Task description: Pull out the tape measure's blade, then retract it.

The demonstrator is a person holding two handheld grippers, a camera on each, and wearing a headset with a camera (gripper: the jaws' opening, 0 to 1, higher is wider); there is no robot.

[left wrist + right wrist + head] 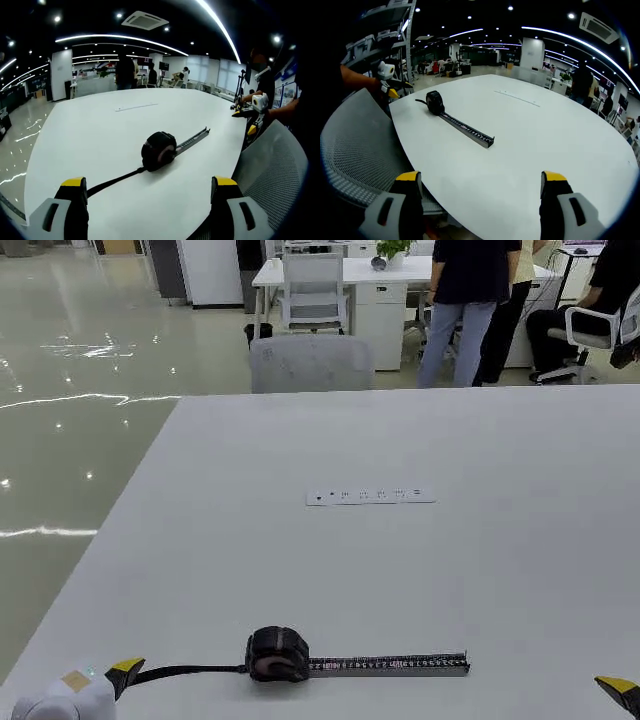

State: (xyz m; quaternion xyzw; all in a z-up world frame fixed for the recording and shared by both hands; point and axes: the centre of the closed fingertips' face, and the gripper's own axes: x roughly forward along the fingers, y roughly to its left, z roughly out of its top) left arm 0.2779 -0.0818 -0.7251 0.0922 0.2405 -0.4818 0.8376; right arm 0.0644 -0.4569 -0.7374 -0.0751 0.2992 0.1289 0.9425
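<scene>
A black, round tape measure (277,654) lies near the front edge of a white table (420,570). Its metal blade (390,664) lies flat, partly drawn out to the right, and a black strap (190,672) trails left. The left tongs (150,184) and right tongs (482,177) hang open and empty, one off each end, likely placed to steady the case and work the blade.

The head view's bottom edge crops the left gripper (120,672) and right gripper (620,692); blade (390,664) numerals are illegible.
</scene>
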